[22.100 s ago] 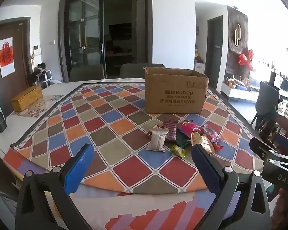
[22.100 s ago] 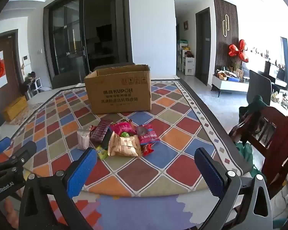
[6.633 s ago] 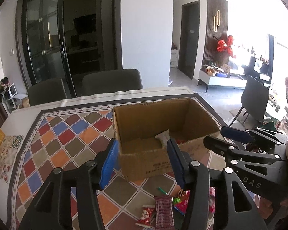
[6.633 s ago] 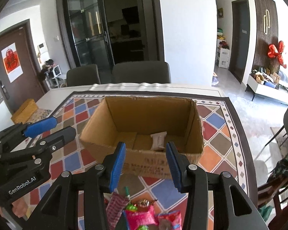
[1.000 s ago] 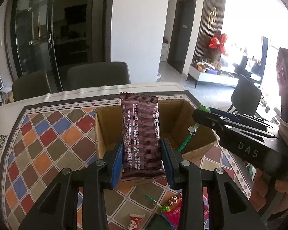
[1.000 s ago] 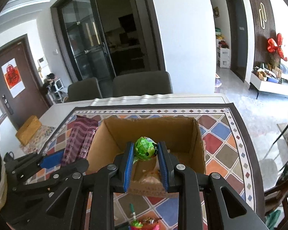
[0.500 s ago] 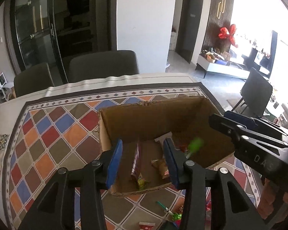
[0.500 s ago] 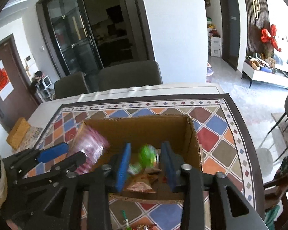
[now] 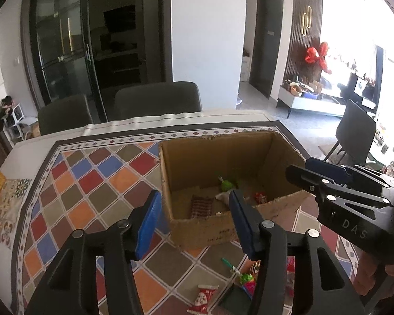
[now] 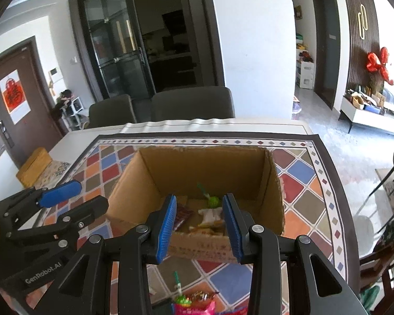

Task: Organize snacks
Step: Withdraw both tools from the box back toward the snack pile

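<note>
An open cardboard box (image 9: 202,157) (image 10: 273,183) stands on the chequered tablecloth. Inside lie a dark striped snack bar (image 9: 200,206) (image 10: 181,216), a green lollipop (image 9: 226,184) (image 10: 213,201), a white packet (image 10: 210,214) and other small snacks. My left gripper (image 9: 194,218) is open and empty, above the box's near left corner. My right gripper (image 10: 199,223) is open and empty, above the box's near wall. Loose snacks (image 9: 245,279) (image 10: 194,299) lie on the cloth in front of the box, among them a small red packet (image 9: 203,295).
Two grey chairs (image 9: 155,99) stand behind the table. A yellow woven box (image 10: 34,166) sits at the table's left edge. The tablecloth (image 9: 92,183) spreads left of the cardboard box. A dark chair (image 9: 357,128) stands at the right.
Both grippers let go of their loads: the striped bar and the green lollipop dropped into the box and now lie on its floor. Both grippers have opened wider.
</note>
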The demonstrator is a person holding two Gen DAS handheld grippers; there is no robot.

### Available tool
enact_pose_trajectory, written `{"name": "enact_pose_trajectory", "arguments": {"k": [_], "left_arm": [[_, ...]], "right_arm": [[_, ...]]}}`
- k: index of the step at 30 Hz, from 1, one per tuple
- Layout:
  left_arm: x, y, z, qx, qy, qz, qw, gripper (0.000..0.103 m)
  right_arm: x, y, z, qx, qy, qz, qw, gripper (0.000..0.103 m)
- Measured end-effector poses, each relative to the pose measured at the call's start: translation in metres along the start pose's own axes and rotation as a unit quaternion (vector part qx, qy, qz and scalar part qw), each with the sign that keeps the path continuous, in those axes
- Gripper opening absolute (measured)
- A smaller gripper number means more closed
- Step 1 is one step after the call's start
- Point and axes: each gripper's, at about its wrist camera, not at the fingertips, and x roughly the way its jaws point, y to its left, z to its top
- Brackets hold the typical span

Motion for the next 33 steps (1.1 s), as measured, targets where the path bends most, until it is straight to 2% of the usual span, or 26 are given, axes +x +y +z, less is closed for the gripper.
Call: {"name": "enact_pose_trajectory", "arguments": {"k": [4, 11, 24, 33], "left_arm": [[-0.008, 0.004, -0.012, -0.003, 0.006, 0.009, 0.9999, 0.053], [-0.009, 0.011, -0.043, -0.01, 0.03, 0.008, 0.9995, 0.054], [0.016, 0.018, -0.105, -0.017, 0.103, -0.004, 0.9945, 0.054], [0.034, 0.017, -0.131, -0.019, 0.135, -0.019, 0.9905, 0.054]], "right_arm": [[-0.007, 0.008, -0.009, -0.011, 0.0, 0.009, 1.0, 0.038], [-0.004, 0.022, -0.034, -0.028, 0.024, 0.024, 0.999, 0.038], [0.027, 0.034, -0.081, -0.056, 0.096, 0.031, 0.993, 0.038], [0.046, 0.035, -0.105, -0.066, 0.135, 0.036, 0.988, 0.038]]}}
